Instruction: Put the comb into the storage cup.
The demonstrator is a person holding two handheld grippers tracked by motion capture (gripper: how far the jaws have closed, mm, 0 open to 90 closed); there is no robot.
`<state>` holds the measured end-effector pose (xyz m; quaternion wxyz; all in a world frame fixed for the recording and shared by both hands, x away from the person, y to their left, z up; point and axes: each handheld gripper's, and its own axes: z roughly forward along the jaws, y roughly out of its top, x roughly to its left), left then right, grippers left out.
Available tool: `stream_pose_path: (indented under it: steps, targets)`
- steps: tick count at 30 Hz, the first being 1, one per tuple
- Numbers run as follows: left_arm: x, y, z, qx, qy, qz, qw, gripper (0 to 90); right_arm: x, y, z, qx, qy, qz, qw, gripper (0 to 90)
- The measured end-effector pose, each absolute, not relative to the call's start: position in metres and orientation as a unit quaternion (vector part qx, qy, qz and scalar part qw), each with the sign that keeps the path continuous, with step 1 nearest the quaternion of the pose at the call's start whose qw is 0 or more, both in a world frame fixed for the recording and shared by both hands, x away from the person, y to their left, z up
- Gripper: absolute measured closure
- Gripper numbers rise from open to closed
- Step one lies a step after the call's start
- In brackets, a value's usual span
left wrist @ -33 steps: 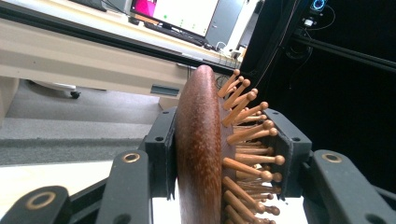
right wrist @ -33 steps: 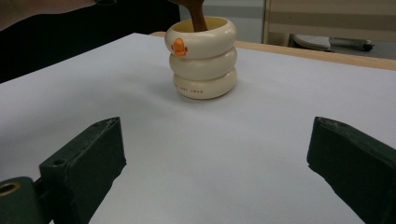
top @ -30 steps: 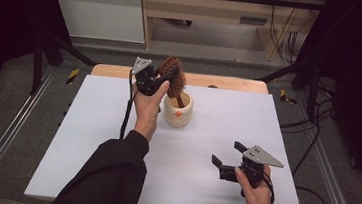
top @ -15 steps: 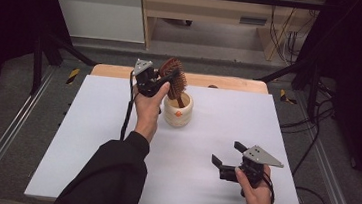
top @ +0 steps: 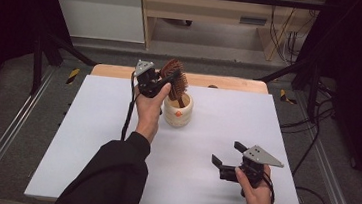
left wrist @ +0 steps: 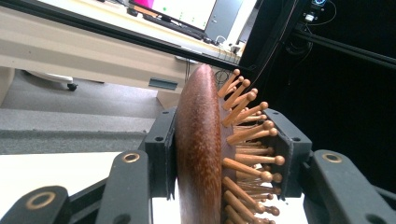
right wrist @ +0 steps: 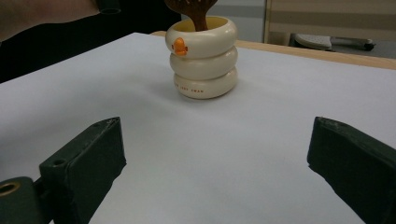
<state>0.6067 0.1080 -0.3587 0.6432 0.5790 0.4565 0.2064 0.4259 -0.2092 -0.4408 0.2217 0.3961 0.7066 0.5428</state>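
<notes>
Gripping the wooden hairbrush [top: 174, 76] by its head, our left gripper [top: 151, 82] is holding it above the cream ringed cup [top: 177, 112], handle seemingly inside. Our right gripper [top: 227, 159] is resting open on the desk [top: 90, 138]. We are risking tipping the cup if the handle snags.

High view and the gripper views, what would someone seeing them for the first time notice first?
Most striking is the wooden hairbrush at the far middle of the white table, its head clamped in the left gripper while its handle stands in the cream ringed cup. In the left gripper view, the brush's peg bristles sit right between the jaws. The right gripper rests near the front right, jaws wide and empty, pointing toward the cup.
</notes>
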Motion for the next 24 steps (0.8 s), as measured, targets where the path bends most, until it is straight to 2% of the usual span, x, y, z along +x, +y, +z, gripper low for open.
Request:
stream_pose_path:
  steps: [24]
  targets:
    - [0.6074,0.1042,-0.3655,0.579,0.460,0.202,0.642,51.0,0.4263,-0.2089,-0.4415,0.394,0.709,0.541,0.221,4.5]
